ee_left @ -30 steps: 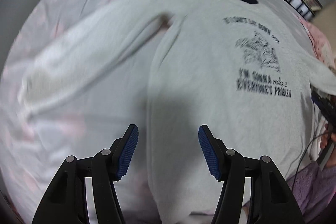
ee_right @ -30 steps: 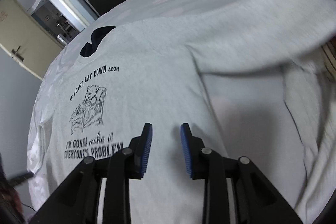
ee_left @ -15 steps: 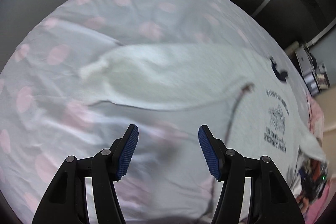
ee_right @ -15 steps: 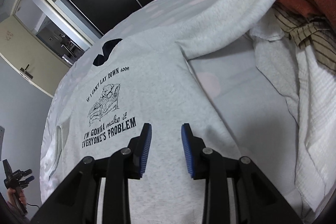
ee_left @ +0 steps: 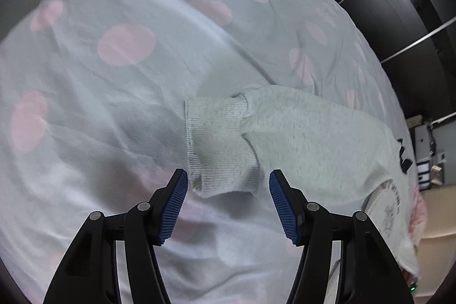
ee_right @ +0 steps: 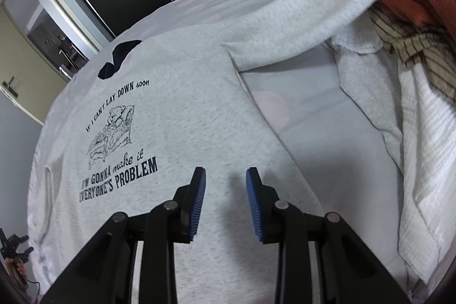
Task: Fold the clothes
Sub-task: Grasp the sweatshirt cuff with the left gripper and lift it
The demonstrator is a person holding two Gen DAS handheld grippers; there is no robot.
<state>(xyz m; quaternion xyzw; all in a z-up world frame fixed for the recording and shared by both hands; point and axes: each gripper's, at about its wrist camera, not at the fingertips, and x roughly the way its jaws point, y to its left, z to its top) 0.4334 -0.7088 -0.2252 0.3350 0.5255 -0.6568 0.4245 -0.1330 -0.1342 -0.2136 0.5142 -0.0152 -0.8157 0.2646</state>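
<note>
**Left gripper lined up on the sleeve cuff**

The grey printed sweatshirt [ee_right: 182, 104] lies face up and spread flat on the bed [ee_left: 119, 81], over a pale cover with pink dots. Its one sleeve stretches out across the cover, ending in a ribbed cuff [ee_left: 219, 144]. The left gripper [ee_left: 228, 204] hovers with jaws apart and nothing between them; the cuff's near edge sits just ahead of the tips, centred in the gap. The right gripper [ee_right: 225, 204], jaws apart and empty, hangs above the sweatshirt's lower front, beside the printed lettering.

To do this step well, I judge the left gripper should come down onto the cuff, catch both layers of ribbing rather than the bed cover beneath, then carry the sleeve across the chest without dragging the body askew.
</note>
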